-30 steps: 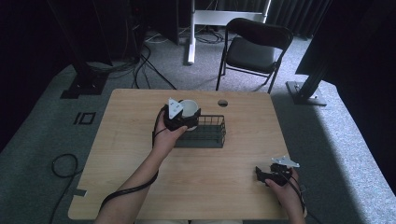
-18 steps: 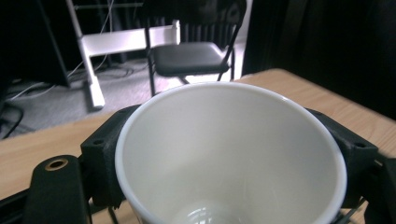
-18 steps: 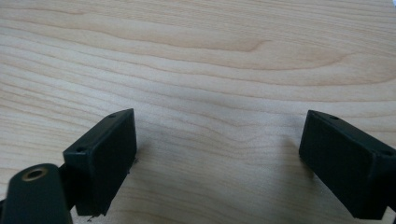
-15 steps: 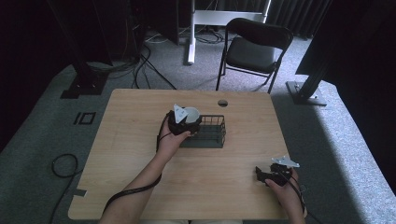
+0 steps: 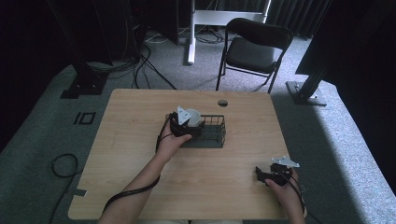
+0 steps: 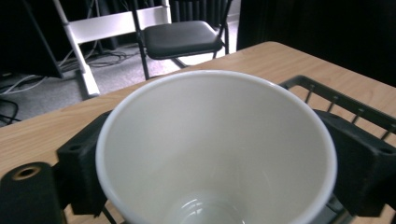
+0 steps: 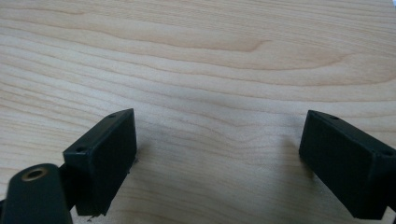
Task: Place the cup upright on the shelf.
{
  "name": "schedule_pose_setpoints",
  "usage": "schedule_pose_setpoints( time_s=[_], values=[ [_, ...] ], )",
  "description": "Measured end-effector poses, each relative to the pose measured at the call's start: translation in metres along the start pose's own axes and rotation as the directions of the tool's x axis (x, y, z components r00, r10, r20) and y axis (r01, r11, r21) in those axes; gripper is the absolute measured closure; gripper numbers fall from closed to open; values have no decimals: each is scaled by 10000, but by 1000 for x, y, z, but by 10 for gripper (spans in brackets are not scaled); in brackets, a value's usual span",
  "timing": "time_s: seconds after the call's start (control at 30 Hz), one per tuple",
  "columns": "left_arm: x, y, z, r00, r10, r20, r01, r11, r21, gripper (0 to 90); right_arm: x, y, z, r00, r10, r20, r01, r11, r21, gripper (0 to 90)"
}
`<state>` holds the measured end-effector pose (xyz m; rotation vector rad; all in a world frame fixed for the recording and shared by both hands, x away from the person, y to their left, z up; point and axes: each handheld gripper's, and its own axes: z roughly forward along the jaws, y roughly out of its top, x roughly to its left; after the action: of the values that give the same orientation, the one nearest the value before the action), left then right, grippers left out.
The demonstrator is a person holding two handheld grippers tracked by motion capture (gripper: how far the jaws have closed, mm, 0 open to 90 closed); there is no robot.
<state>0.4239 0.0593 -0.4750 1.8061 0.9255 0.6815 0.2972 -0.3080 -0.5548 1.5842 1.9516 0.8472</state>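
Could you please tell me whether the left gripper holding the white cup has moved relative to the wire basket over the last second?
Yes. The left gripper and white cup shifted rightward, farther over the wire basket.

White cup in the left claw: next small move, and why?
Probably lower the white cup into the wire basket and open. The left claw grips the cup at the basket's left end, basket rim beside it; the right claw rests open on the table.
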Motion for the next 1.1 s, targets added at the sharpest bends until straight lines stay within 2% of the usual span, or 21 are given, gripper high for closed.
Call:
schedule_pose_setpoints(
  time_s=[0.7, 1.1],
  values=[
    [8, 8, -34, 10000, -9, -11, 9, 9996, -270, 99, 0, 0, 0, 10000, 4, 0, -4, 10000, 5, 109],
    [18, 9, -63, 10000, -21, -31, 20, 9988, -480, 99, 0, 0, 0, 10000, 5, -2, -5, 10000, 5, 109]
  ],
)
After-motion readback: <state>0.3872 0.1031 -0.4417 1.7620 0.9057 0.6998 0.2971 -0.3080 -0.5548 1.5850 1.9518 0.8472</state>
